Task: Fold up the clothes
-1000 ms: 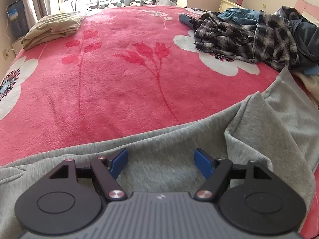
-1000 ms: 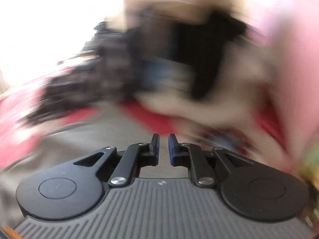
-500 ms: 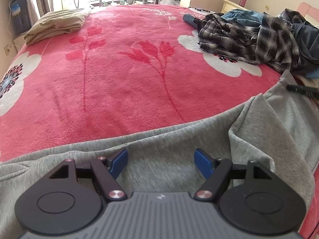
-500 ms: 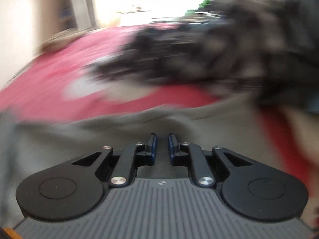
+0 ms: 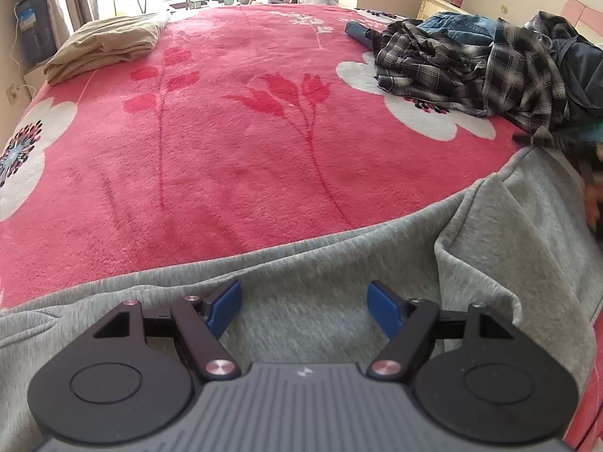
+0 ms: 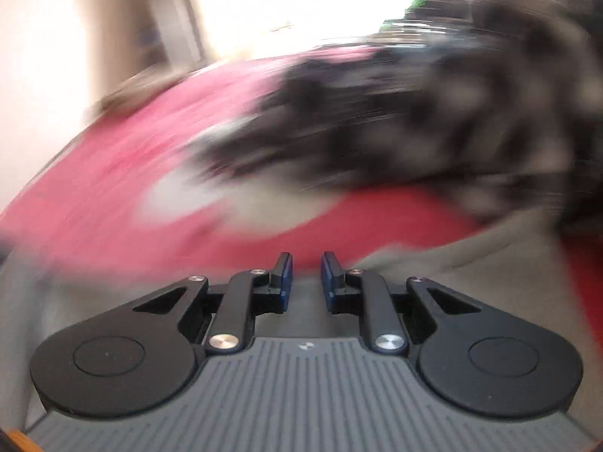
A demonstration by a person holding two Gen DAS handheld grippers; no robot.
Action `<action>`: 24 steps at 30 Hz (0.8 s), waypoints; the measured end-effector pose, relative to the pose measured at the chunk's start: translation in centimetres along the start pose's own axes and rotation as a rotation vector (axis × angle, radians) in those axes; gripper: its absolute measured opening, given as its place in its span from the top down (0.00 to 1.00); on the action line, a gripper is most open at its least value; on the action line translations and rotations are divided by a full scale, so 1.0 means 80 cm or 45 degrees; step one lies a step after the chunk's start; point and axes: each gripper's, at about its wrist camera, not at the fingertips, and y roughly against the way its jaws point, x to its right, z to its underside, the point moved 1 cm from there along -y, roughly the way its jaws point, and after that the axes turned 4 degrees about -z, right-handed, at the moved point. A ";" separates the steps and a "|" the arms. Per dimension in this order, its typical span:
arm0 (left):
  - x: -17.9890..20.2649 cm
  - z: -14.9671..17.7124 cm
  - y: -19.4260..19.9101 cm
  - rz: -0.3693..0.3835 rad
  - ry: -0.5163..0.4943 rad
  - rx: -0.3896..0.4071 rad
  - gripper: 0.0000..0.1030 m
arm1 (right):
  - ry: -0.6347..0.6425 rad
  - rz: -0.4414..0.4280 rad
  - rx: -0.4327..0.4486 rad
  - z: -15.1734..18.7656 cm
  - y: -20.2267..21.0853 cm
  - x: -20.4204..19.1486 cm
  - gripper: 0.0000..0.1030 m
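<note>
A grey sweatshirt-like garment (image 5: 508,233) lies spread along the near edge of the bed, with a raised fold on its right side. My left gripper (image 5: 304,290) hovers just over it, open, with only fabric beneath the blue pads. The right wrist view is motion-blurred. In it, my right gripper (image 6: 306,260) sits low over the far edge of the grey garment (image 6: 490,263). Its jaws are opening, with a narrow gap and nothing between them.
A red floral blanket (image 5: 226,132) covers the bed. A heap of plaid shirts and dark clothes (image 5: 471,64) is piled at the far right. A folded beige garment (image 5: 105,45) rests at the far left corner. Furniture and a wheelchair stand beyond the bed.
The right wrist view has swung left and lower, from the clothes heap toward the grey garment's edge, and its jaws have parted slightly. The left gripper has stayed put.
</note>
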 end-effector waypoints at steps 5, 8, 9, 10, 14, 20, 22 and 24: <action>-0.003 -0.001 0.000 0.012 0.021 0.000 0.27 | -0.169 0.031 0.140 -0.022 0.059 0.037 0.82; -0.005 -0.002 -0.002 0.021 0.026 0.000 0.27 | -0.140 -0.151 0.073 0.005 0.104 0.017 0.81; -0.005 -0.002 -0.002 0.021 0.024 0.000 0.27 | -0.138 -0.188 0.024 0.018 0.111 0.013 0.80; -0.005 -0.001 -0.002 0.019 0.016 0.000 0.27 | -0.142 -0.188 -0.029 0.032 0.114 0.016 0.80; -0.003 -0.001 -0.001 0.011 -0.021 0.001 0.27 | -0.218 0.169 -0.058 0.058 0.122 0.088 0.84; -0.011 -0.001 0.005 -0.004 0.047 0.023 0.27 | -0.216 0.313 0.037 0.034 0.182 0.070 0.77; -0.015 -0.002 0.007 -0.004 0.081 0.023 0.27 | -0.121 0.151 0.027 0.031 0.191 0.017 0.75; -0.018 -0.002 0.009 -0.010 0.094 0.027 0.27 | -0.048 -0.063 0.009 0.031 0.207 -0.036 0.73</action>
